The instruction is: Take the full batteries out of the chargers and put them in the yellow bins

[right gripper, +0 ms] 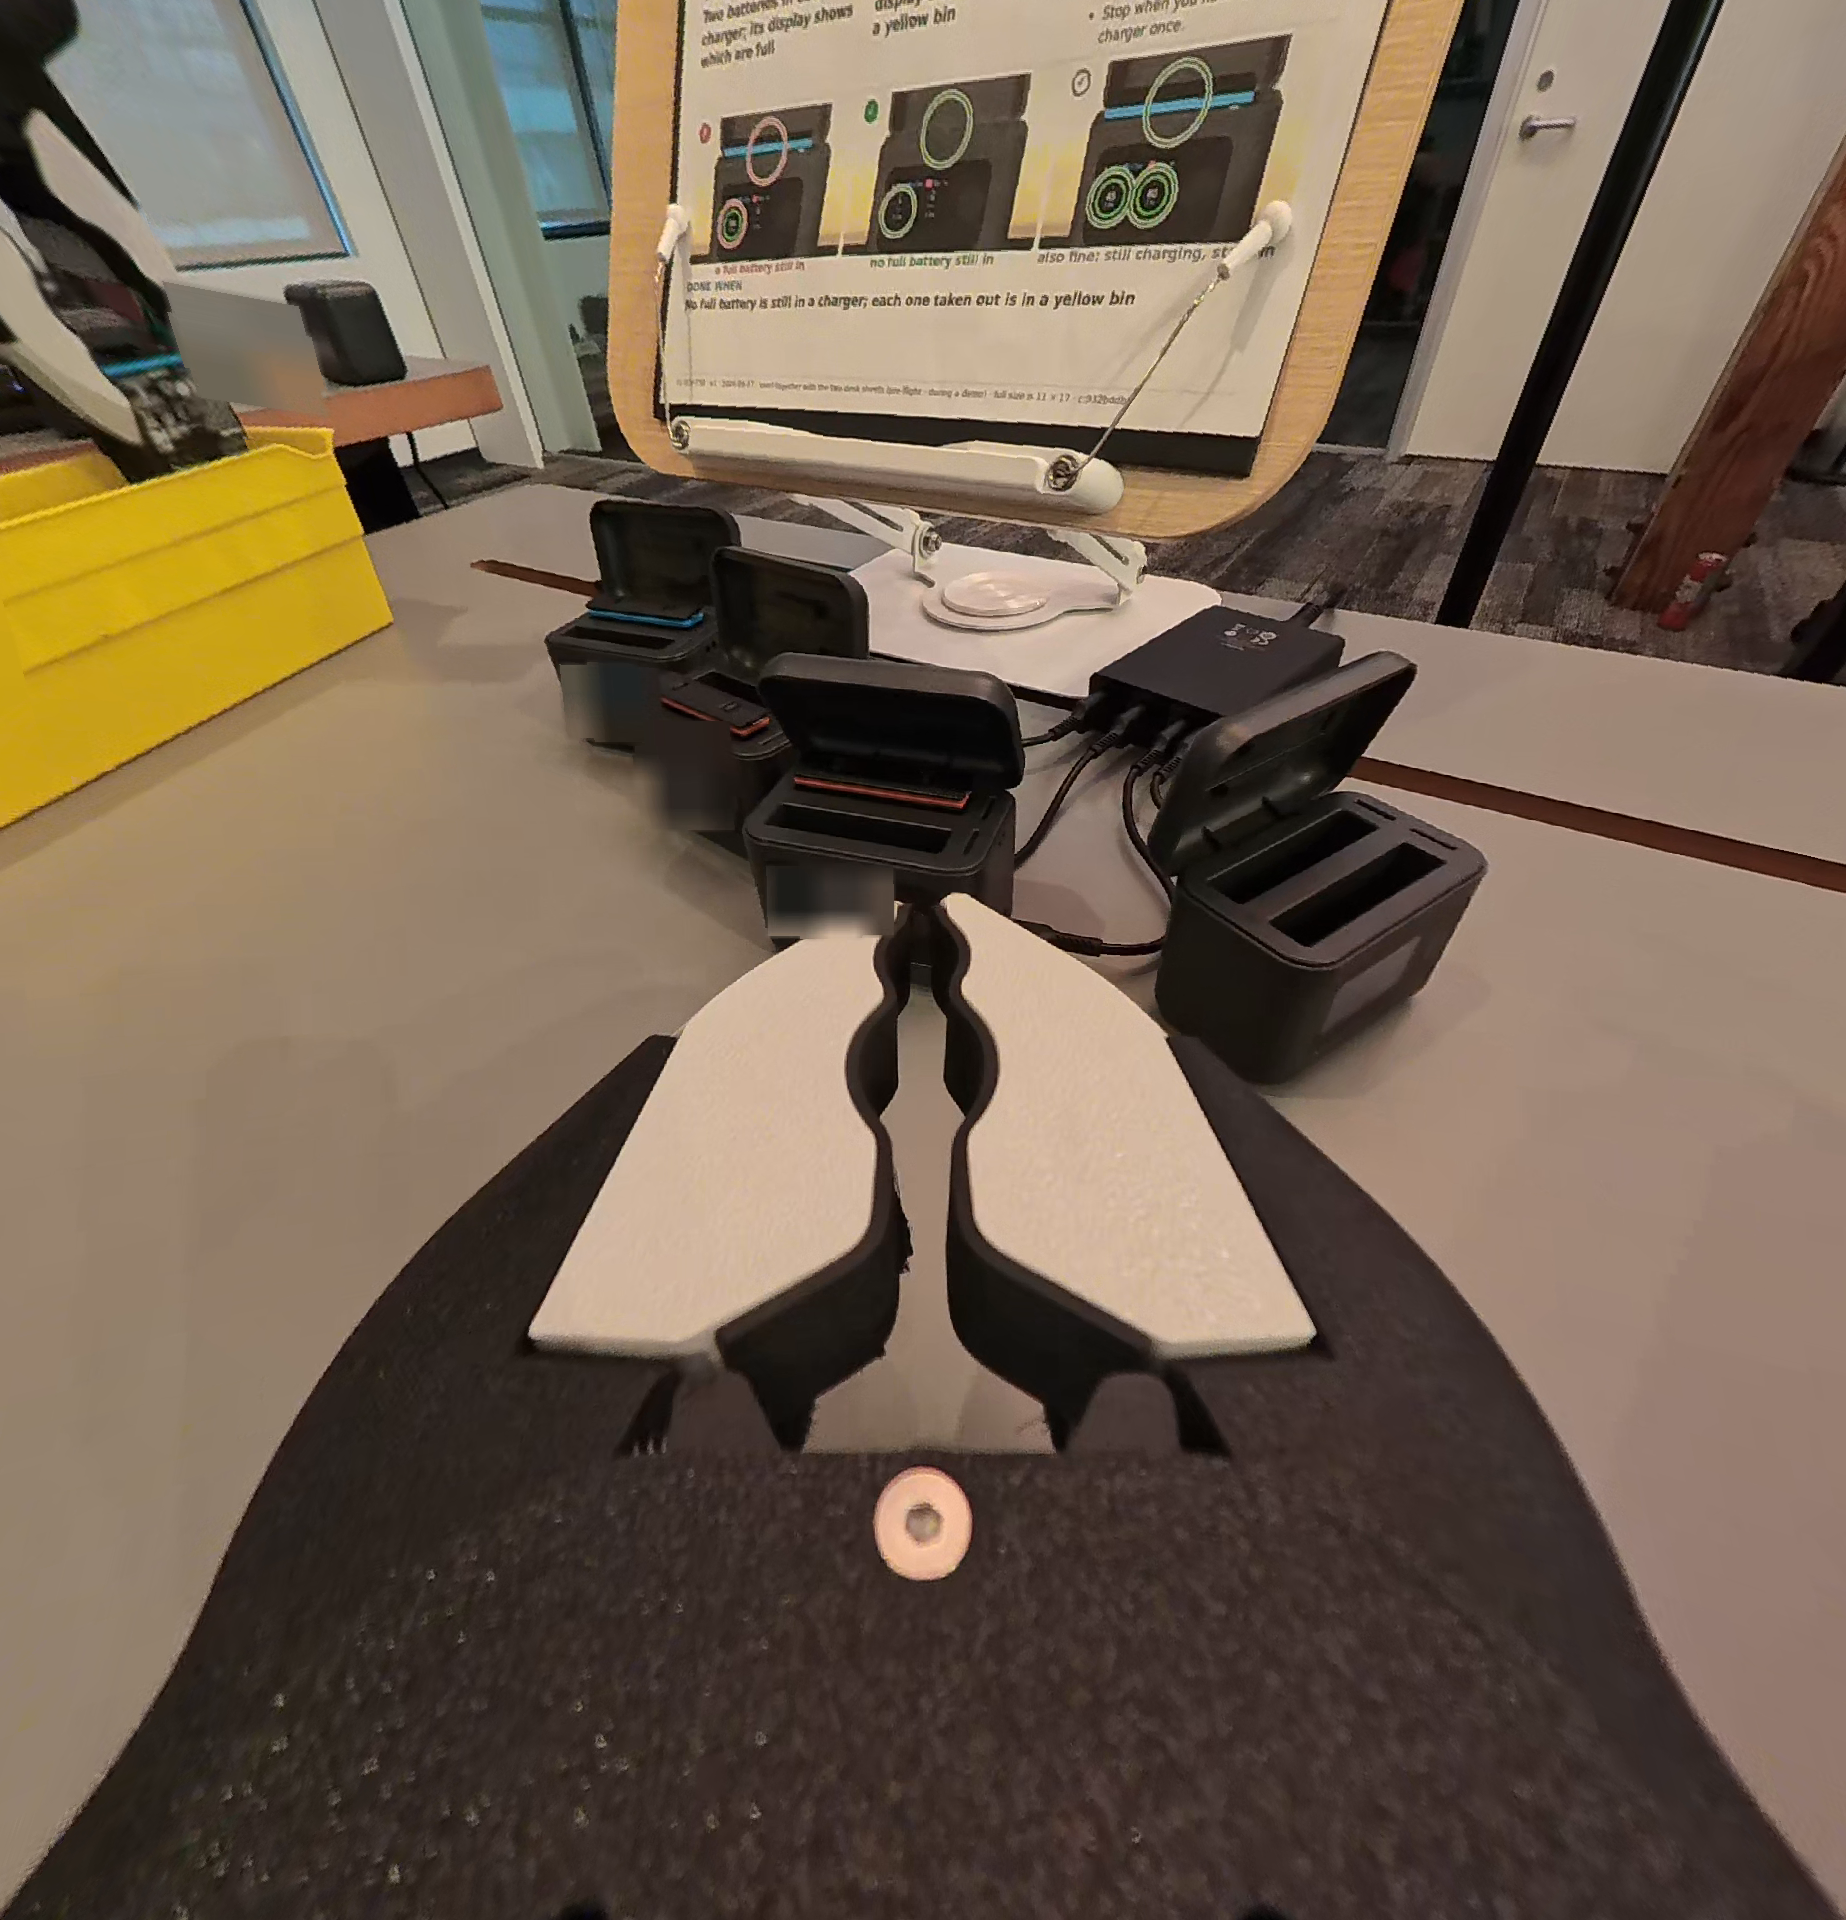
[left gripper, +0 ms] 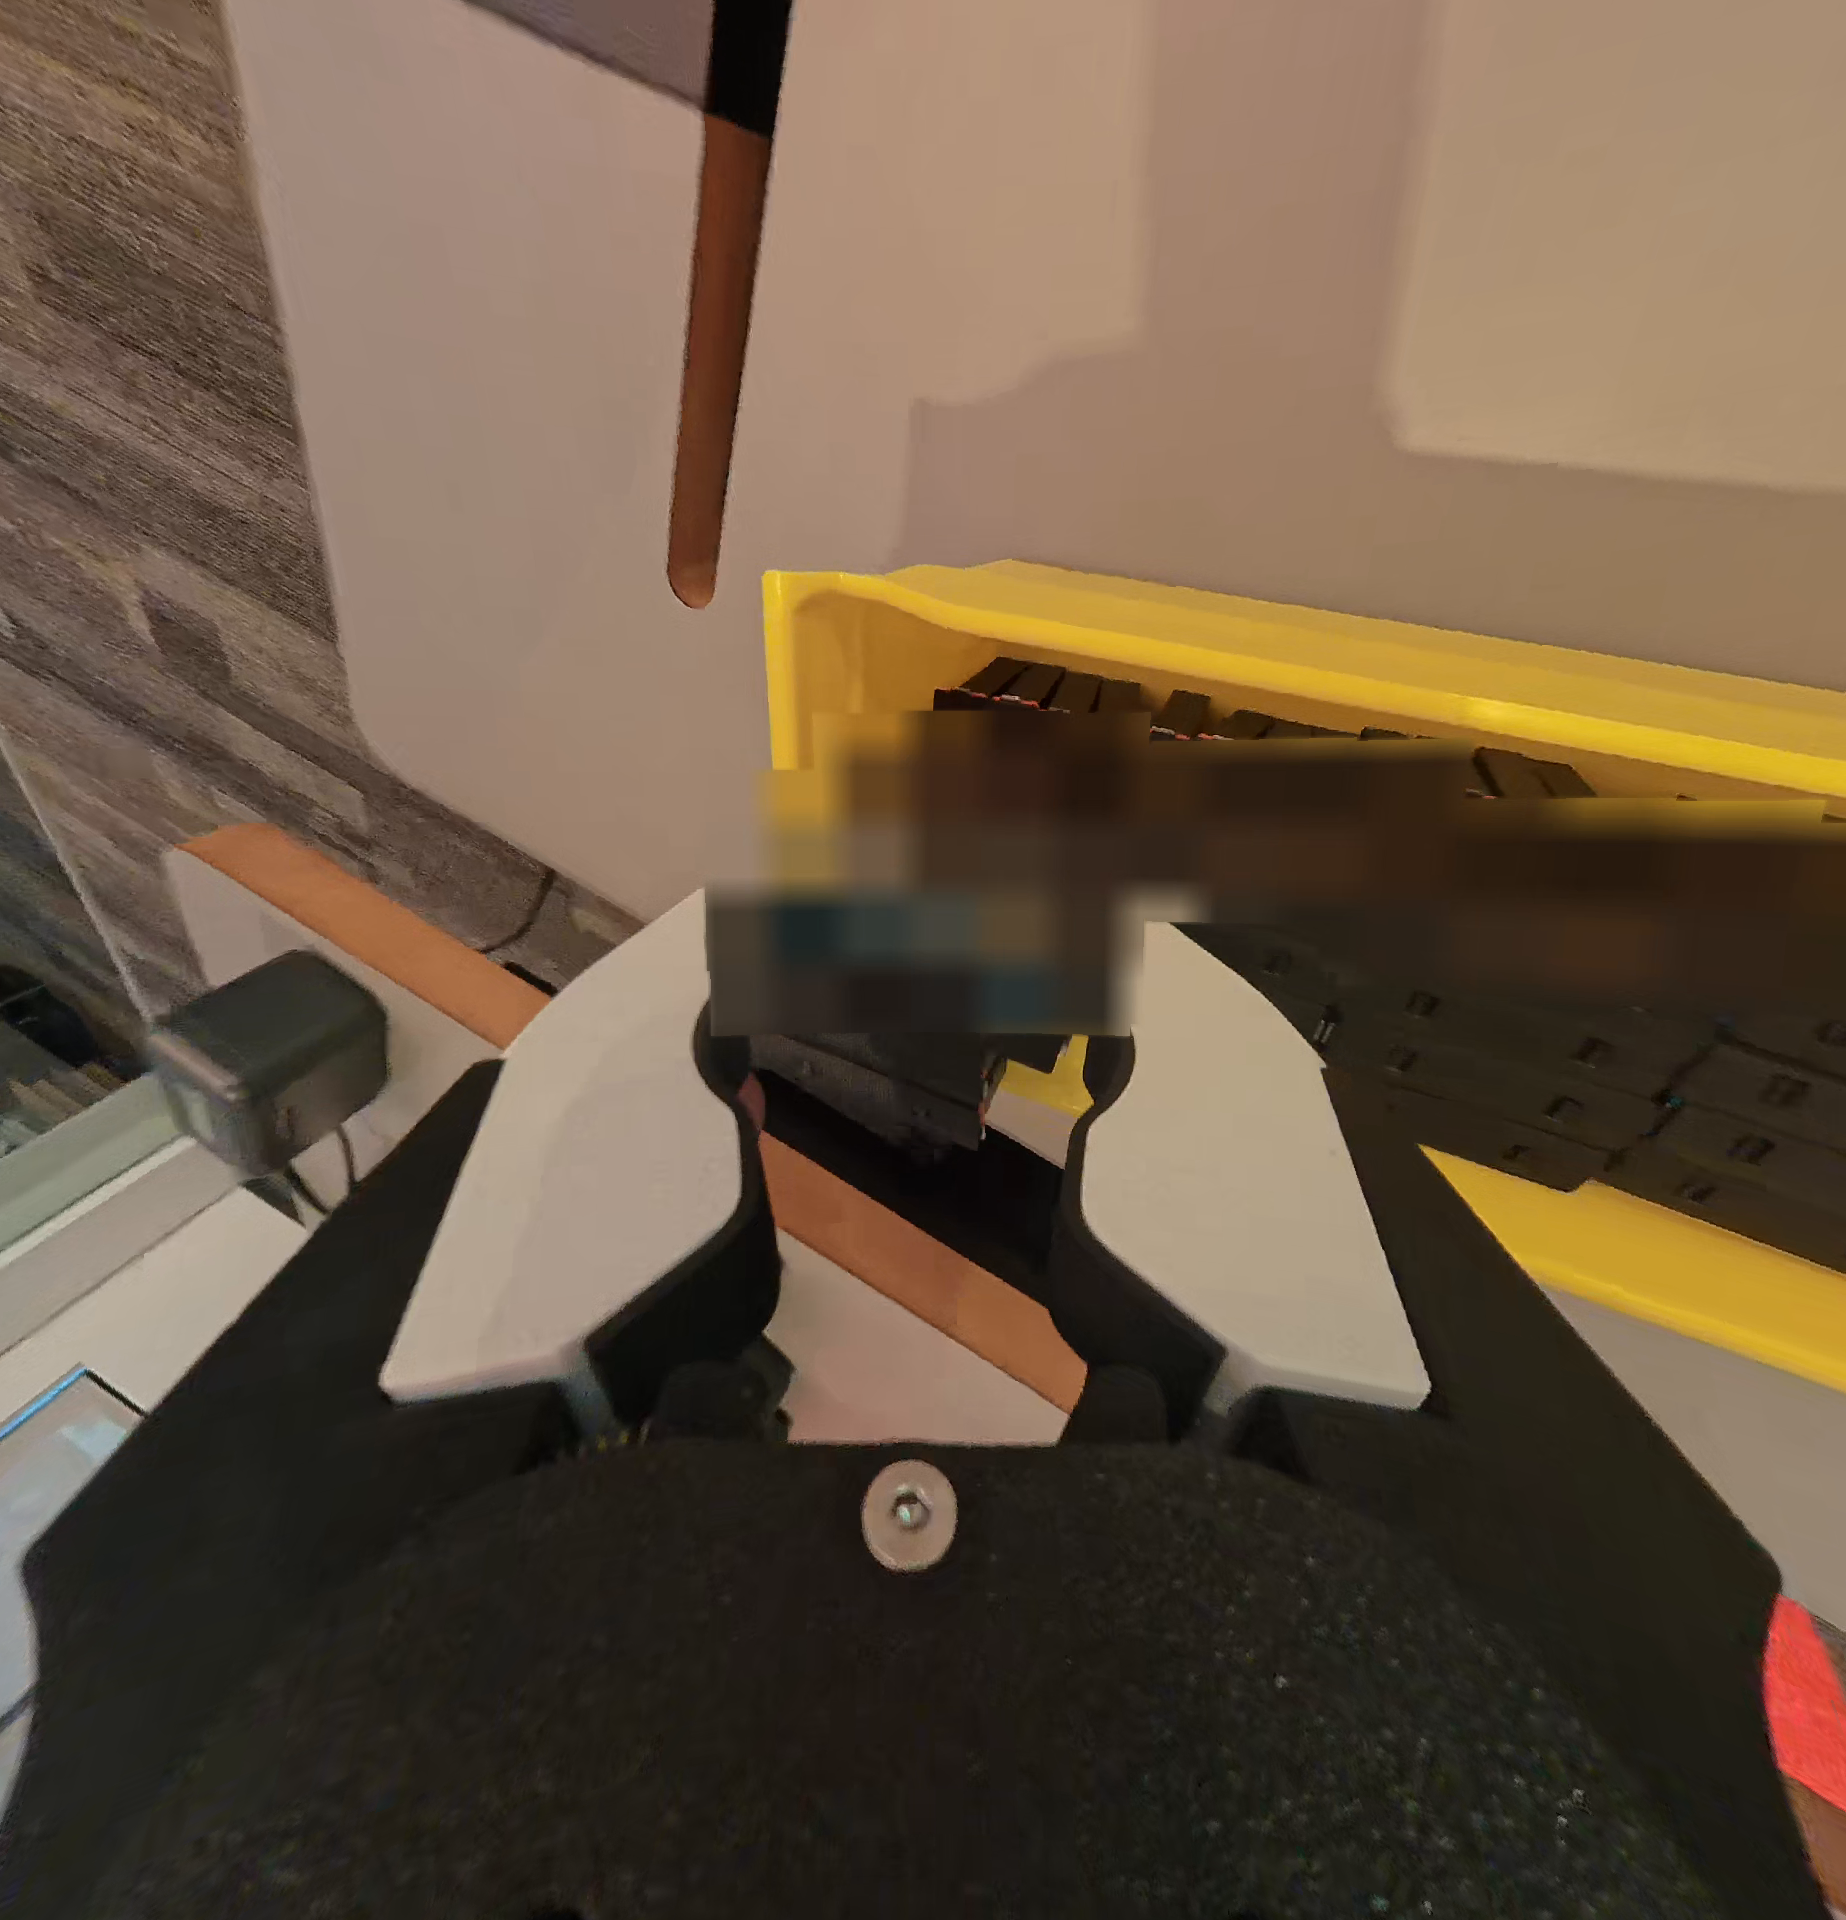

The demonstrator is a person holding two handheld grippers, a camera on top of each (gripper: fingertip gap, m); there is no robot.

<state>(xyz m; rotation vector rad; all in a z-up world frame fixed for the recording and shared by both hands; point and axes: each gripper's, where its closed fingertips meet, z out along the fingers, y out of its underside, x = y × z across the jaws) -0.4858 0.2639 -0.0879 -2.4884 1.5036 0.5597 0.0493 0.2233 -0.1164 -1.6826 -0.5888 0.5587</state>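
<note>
we hold the battery [left gripper: 867, 1081] clamped in the left gripper [left gripper: 914, 997] over the yellow bin [left gripper: 1314, 644]; lower it, then release. the right gripper [right gripper: 914, 925], jaws nearly together, waits near the chargers [right gripper: 883, 831].

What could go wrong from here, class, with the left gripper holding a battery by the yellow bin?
1. The left gripper holds the battery near the yellow bin's corner, by the table edge; released now, it might miss.
2. The bin already holds many batteries, so a dropped one could bounce off.
3. The right gripper sits close to an open charger and its cables; it might snag one.
</note>
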